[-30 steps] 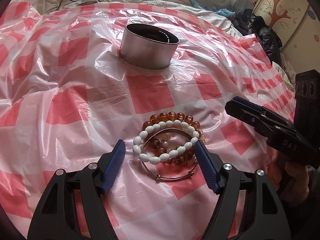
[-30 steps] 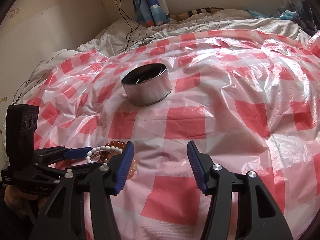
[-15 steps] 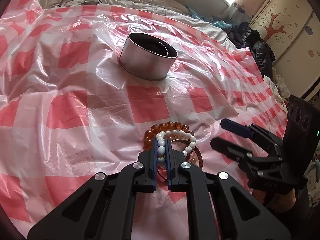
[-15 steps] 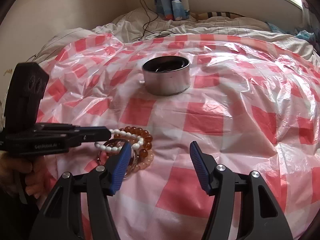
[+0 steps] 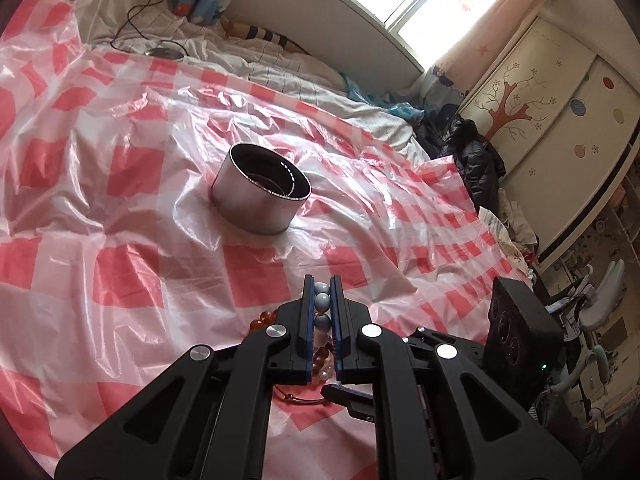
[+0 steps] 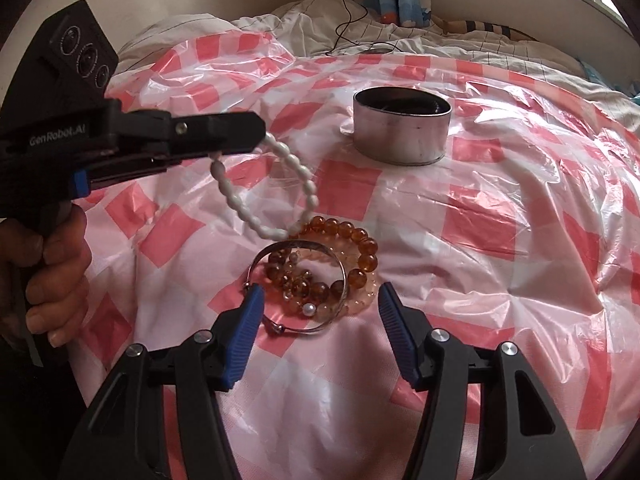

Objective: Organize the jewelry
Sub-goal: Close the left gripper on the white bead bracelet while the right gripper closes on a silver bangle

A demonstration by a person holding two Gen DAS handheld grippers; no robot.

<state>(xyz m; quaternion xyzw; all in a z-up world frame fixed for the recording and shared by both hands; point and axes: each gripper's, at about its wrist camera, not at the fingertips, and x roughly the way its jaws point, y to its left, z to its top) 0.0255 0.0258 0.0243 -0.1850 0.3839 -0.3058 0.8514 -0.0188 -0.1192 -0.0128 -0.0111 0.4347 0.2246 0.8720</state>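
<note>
My left gripper (image 5: 321, 300) is shut on the white bead bracelet (image 5: 322, 302). In the right wrist view that bracelet (image 6: 267, 194) hangs from the left gripper (image 6: 240, 136), its low end touching the pile. The pile holds an amber bead bracelet (image 6: 360, 248), a silver bangle (image 6: 298, 246) and smaller beads. My right gripper (image 6: 318, 316) is open, its fingers either side of the pile's near edge. The round metal tin (image 6: 400, 132) stands open beyond the pile; it also shows in the left wrist view (image 5: 260, 198).
A red and white checked plastic sheet (image 6: 500, 220) covers the bed. White bedding and a black cable (image 6: 348, 8) lie at the far edge. A wardrobe (image 5: 560, 120) and dark clothes (image 5: 476, 160) stand to the right.
My left gripper closed on the white bracelet and lifted it off the pile. My right gripper moved left and forward to the pile, staying open.
</note>
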